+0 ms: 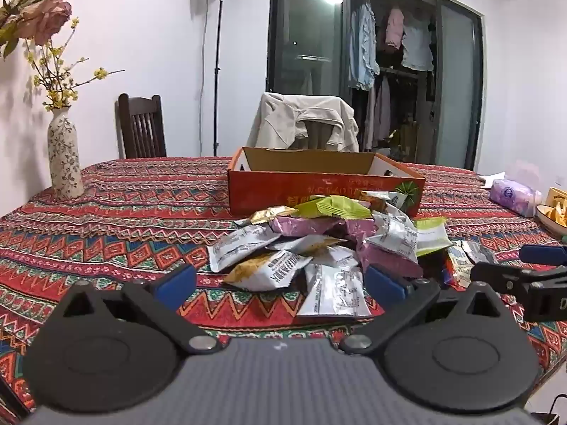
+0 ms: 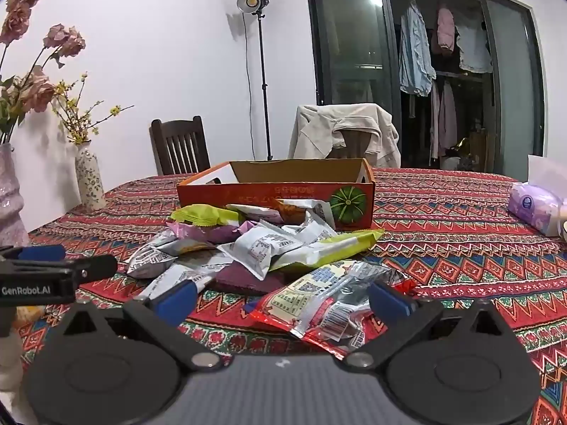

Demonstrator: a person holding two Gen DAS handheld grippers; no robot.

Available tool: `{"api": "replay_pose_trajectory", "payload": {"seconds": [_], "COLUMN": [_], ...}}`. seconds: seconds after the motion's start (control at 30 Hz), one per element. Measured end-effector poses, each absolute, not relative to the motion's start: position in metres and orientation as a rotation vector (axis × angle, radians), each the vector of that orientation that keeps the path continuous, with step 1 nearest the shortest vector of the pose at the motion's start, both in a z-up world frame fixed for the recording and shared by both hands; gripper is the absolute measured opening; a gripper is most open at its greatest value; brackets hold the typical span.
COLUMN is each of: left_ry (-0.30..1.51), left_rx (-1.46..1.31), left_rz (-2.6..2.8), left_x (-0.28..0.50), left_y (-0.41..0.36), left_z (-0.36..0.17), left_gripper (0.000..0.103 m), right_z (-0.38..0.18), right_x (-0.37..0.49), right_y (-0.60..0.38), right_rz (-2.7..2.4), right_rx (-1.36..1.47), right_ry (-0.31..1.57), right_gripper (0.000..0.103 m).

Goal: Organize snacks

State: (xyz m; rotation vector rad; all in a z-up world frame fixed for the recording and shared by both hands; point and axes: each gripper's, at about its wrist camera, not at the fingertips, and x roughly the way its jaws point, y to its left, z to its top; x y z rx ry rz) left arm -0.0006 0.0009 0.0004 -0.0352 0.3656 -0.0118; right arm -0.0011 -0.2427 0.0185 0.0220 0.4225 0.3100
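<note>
A pile of snack packets (image 1: 329, 244) in silver, purple, green and gold lies on the patterned tablecloth in front of an open orange cardboard box (image 1: 319, 187). My left gripper (image 1: 280, 281) is open and empty, its blue fingers on either side of the pile's near edge. In the right wrist view the pile (image 2: 255, 244) and the box (image 2: 283, 194) show again. My right gripper (image 2: 283, 299) is open, with a red-edged clear packet (image 2: 319, 304) lying between its fingers on the table. Each gripper shows at the edge of the other's view.
A floral vase (image 1: 65, 159) stands at the table's left, a purple tissue pack (image 1: 514, 196) and a bowl of food (image 1: 556, 212) at the right. Two chairs stand behind the table, one draped with a beige jacket (image 1: 304, 120). A second pink vase (image 2: 10, 198) is at the near left.
</note>
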Motion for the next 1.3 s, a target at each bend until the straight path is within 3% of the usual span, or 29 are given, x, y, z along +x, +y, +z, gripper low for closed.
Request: {"api": "replay_pose_trajectory", "payload": {"seconds": [1.3], "left_ry": [0.390], "left_rx": [-0.058], "left_rz": [-0.028], "left_x": [0.008], "left_y": [0.002], "left_z": [-0.011], "left_gripper": [0.103], "right_z": [0.012], "right_x": [0.010], "right_y": [-0.246], "right_rz": [0.295], "right_rx": [0.023], "right_ry": [0.440], "right_gripper": [0.103]}}
